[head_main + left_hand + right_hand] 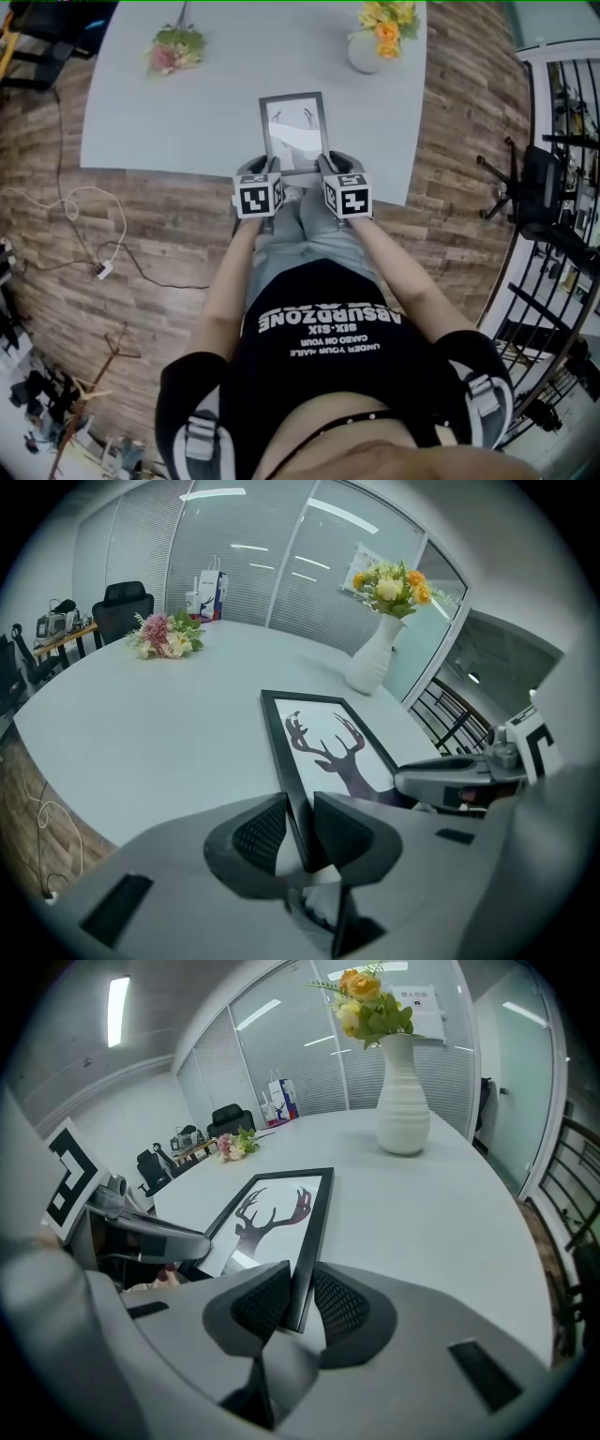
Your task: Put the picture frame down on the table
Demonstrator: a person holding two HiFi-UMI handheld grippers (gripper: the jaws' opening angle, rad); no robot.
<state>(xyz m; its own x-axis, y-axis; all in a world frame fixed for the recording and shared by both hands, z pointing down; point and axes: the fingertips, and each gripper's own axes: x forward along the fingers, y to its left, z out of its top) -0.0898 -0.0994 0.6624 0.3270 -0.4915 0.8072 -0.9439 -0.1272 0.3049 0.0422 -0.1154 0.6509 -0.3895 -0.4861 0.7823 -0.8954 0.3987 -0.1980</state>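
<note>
A black picture frame (294,129) with a deer-head silhouette lies flat at the near edge of the grey table (169,112); whether it touches the top I cannot tell. My left gripper (270,171) is shut on the frame's near left edge. My right gripper (330,169) is shut on its near right edge. In the left gripper view the frame (330,735) runs away from between the jaws of the left gripper (298,832). In the right gripper view the frame (274,1211) has its right rail pinched in the right gripper (300,1302).
A white vase of yellow and orange flowers (373,42) stands at the far right of the table, also in the gripper views (373,653) (403,1091). A pink bouquet (174,49) lies far left. A cable (94,234) trails on the floor; a black chair (534,187) stands to the right.
</note>
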